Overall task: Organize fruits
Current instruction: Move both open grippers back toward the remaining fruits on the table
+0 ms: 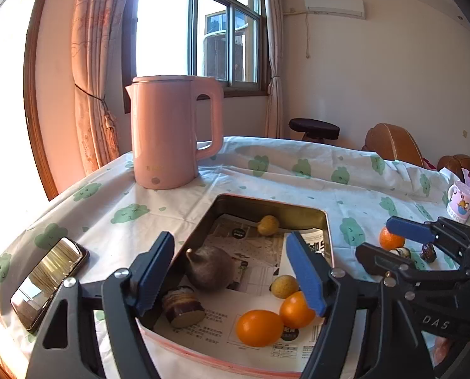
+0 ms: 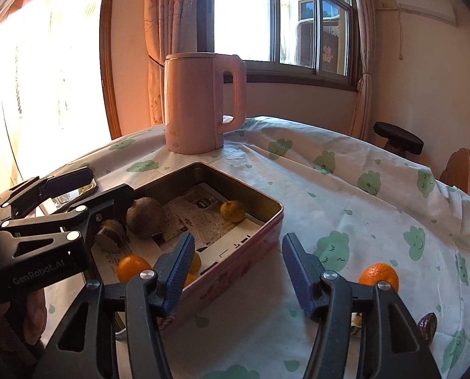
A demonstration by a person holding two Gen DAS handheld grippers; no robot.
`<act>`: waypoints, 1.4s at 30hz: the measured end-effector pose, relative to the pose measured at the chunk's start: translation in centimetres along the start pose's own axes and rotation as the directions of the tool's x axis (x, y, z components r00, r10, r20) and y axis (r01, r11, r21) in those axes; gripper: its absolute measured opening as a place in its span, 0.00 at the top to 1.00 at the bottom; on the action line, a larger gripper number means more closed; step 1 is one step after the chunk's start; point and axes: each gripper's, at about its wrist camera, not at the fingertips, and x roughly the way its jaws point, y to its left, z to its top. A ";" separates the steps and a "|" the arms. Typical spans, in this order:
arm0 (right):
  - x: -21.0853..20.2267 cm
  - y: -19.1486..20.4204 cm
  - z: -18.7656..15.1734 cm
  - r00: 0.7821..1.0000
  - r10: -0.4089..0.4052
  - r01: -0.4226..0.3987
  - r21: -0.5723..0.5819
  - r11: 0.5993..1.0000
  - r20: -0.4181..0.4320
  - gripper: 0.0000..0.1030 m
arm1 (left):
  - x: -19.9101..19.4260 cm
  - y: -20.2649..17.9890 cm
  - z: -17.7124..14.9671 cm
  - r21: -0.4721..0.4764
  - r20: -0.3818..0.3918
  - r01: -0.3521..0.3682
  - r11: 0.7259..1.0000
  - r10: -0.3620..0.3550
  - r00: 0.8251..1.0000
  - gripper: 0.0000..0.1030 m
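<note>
A metal tin point(image 1: 327, 221) point(image 2: 276, 218) lined with newspaper sits on the table. It holds two oranges point(image 1: 259, 327), two small yellow fruits point(image 1: 268, 225), a brown round fruit point(image 1: 210, 268) and a cut brown piece point(image 1: 183, 306). My left gripper point(image 1: 231, 271) is open and empty above the tin's near end. My right gripper point(image 2: 235, 271) is open and empty over the tin's right wall and the cloth. One orange point(image 2: 378, 276) point(image 1: 390, 238) lies loose on the cloth to the right, with a dark date-like fruit point(image 2: 427, 327) point(image 1: 428, 252) and a small striped piece point(image 1: 400, 252) near it.
A pink kettle point(image 1: 168, 132) point(image 2: 203, 101) stands behind the tin. A phone point(image 1: 50, 281) lies at the left. A pink mug point(image 1: 460, 200) stands at the far right. Chairs point(image 1: 393, 142) stand beyond the table edge.
</note>
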 end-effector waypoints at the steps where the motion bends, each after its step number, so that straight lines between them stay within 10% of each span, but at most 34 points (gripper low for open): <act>1: -0.6 -0.9 -0.3 1.000 -0.018 0.018 0.010 1.000 0.002 0.40 | 0.0 -0.6 0.0 0.008 0.001 0.009 1.000 -0.009 1.000 0.27; 17: -5.3 -14.6 -5.4 0.950 -0.302 0.312 0.227 0.923 -0.079 0.38 | 0.9 -9.3 -0.2 0.126 -0.044 0.136 0.983 -0.131 0.990 0.26; 42: -2.4 -16.5 -6.3 0.956 -0.197 0.249 0.245 0.937 -0.218 0.38 | 3.5 -15.7 -1.3 0.182 -0.153 0.255 0.950 -0.229 0.961 0.32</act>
